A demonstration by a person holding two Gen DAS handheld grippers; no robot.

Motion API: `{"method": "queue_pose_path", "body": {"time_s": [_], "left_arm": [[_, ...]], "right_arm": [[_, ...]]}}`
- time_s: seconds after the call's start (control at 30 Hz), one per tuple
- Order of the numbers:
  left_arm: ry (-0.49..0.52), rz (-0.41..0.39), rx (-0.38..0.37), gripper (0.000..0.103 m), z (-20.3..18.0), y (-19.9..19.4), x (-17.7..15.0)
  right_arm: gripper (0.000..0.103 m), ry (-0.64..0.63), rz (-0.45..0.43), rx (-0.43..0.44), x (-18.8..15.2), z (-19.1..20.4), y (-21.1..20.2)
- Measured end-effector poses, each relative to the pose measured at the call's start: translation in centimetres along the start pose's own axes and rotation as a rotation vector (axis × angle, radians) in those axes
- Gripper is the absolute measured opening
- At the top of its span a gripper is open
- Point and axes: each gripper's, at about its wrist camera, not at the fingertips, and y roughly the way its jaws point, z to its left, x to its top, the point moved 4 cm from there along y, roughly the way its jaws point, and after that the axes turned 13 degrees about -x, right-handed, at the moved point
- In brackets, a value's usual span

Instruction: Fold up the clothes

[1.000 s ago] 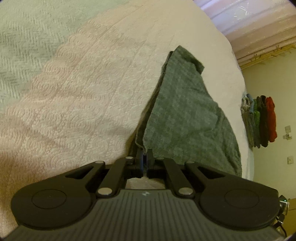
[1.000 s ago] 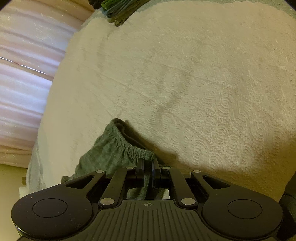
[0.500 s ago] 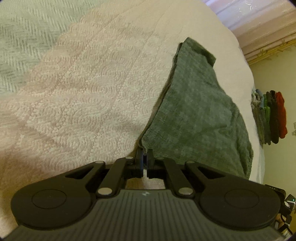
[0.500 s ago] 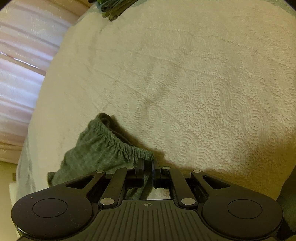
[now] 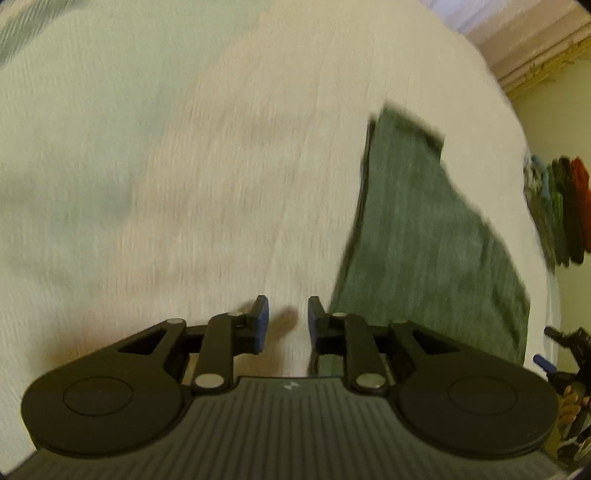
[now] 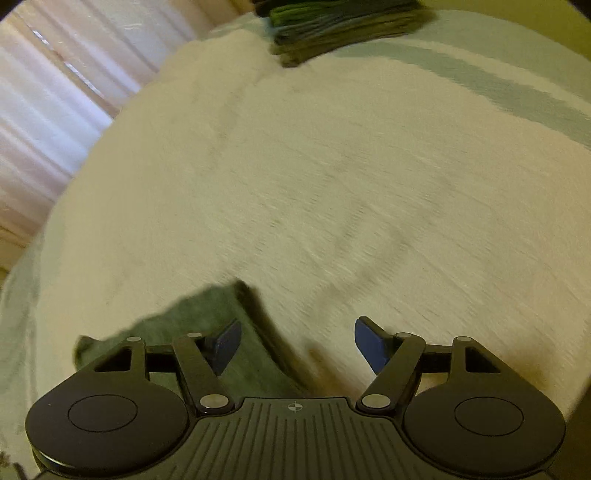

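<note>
A grey-green garment point(image 5: 424, 236) lies folded flat on the cream quilted bed cover point(image 5: 184, 184). In the left wrist view my left gripper point(image 5: 288, 325) is open and empty, just left of the garment's near corner. In the right wrist view the same garment point(image 6: 192, 317) lies at the lower left. My right gripper point(image 6: 297, 345) is open wide and empty, with its left finger point(image 6: 225, 345) over the garment's edge. Both views are motion-blurred.
A stack of folded clothes point(image 6: 332, 29) sits at the far end of the bed; it also shows at the right edge of the left wrist view point(image 5: 561, 210). Pale curtains point(image 6: 55, 110) hang beside the bed. The bed's edge runs along the garment's far side.
Both grippers have opened and let go of the garment, which now lies flat on the bed. Both have pulled back and shifted sideways off it.
</note>
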Motion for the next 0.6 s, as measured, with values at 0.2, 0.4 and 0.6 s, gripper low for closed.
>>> {"method": "queue_pose_path", "body": {"time_s": [0.2, 0.4, 0.6], "left_arm": [[0.029, -0.047, -0.117, 0.036, -2.9, 4.7, 8.3], [-0.06, -0.031, -0.174, 0.038, -3.5, 10.4, 12.8], [-0.064, -0.001, -0.207, 0.0, -3.5, 13.2, 13.9]], "right_arm": [[0.071, 0.014, 0.046, 0.088, 1.4, 3.1, 3.9], [0.071, 0.006, 0.079, 0.088, 1.9, 3.6, 5.9], [0.042, -0.059, 0.111, 0.088, 1.6, 4.5, 7.1]]}}
